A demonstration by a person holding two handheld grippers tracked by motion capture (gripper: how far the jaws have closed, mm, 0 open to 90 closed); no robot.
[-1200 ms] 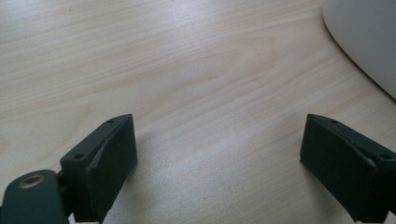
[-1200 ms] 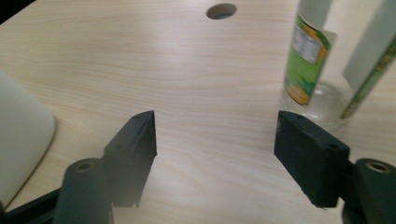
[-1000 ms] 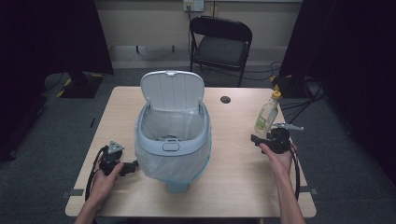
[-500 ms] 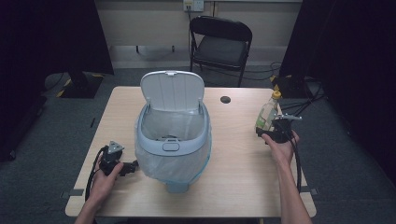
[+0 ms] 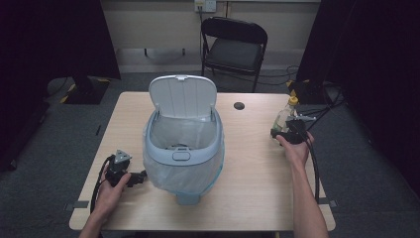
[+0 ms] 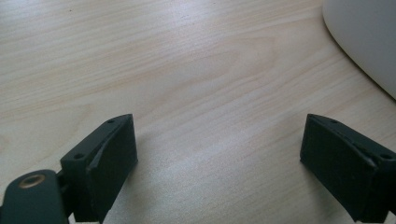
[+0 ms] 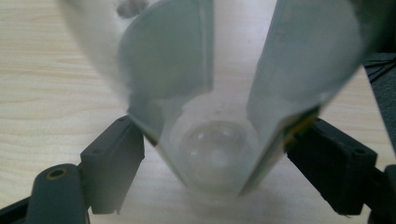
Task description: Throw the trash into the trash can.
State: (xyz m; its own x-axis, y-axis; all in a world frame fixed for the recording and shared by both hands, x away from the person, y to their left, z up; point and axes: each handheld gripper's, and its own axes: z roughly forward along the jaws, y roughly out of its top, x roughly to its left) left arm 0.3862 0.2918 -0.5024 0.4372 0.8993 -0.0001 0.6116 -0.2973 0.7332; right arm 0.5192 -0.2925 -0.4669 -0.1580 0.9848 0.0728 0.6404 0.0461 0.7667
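Observation:
A clear plastic bottle with a yellow cap stands upright near the table's right edge. My right gripper has come up to its base. In the right gripper view the bottle sits between the two spread jaws of the right gripper, its sides close against their tips; I see no squeeze. A pale blue bin, lid up and lined with a clear bag, stands mid-table. My left gripper rests on the table beside the bin's left side. The left gripper is open over bare wood.
A small black disc lies on the wooden table behind the bin. A black folding chair stands past the far edge. The bin's pale side is just right of my left jaws. Cables trail from both grippers.
My right hand has moved away from the person toward the bottle, so the bottle now stands between its jaws. The left hand and the bin have stayed put.

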